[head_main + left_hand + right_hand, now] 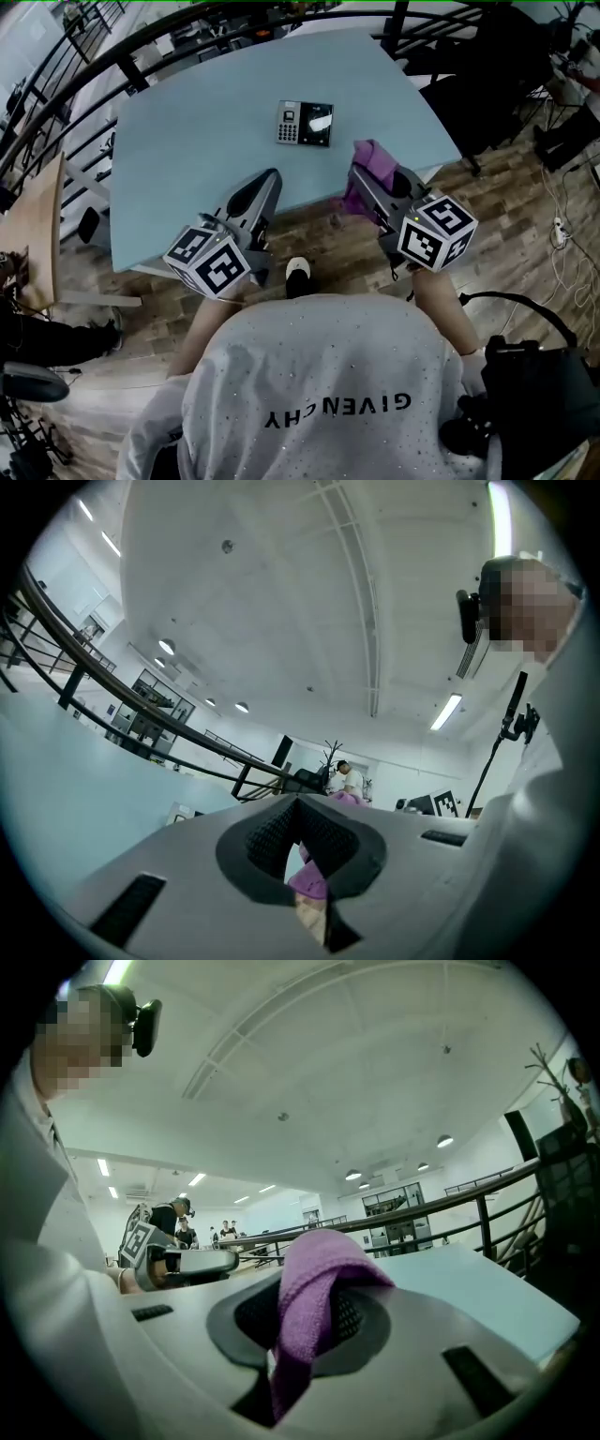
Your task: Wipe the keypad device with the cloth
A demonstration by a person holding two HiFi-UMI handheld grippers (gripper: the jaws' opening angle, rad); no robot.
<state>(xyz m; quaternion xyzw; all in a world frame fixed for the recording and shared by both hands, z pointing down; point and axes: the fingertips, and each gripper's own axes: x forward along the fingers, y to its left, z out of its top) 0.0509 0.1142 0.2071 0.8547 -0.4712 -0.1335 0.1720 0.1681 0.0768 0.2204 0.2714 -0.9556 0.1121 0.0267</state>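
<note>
- On the light blue table point(206, 122), toward its far side, the keypad device point(304, 123) lies flat with nothing touching it, well apart from both grippers.
- At the near edge of the table, on the person's right, the right gripper point(360, 167) points toward the device, its marker cube point(436, 230) nearest the person.
- The right gripper's own view shows its jaws closed on the purple cloth point(309, 1335). The fabric runs up between the dark pads, folds over their tips and hangs down the front.
- In the head view the cloth point(380, 159) bunches around the tip of the right gripper and droops over the table edge, clear of the device.
- On the person's left, the left gripper point(270, 176) also reaches over the near table edge, beside the right one and apart from it.
- In the left gripper view its jaws are brought together at the tips with nothing held between them. Through the narrow gap lower down, a bit of purple fabric shows beyond.
- Past the table a dark curved railing point(187, 37) runs around its far side, and wooden floor point(506, 216) lies beneath.
</note>
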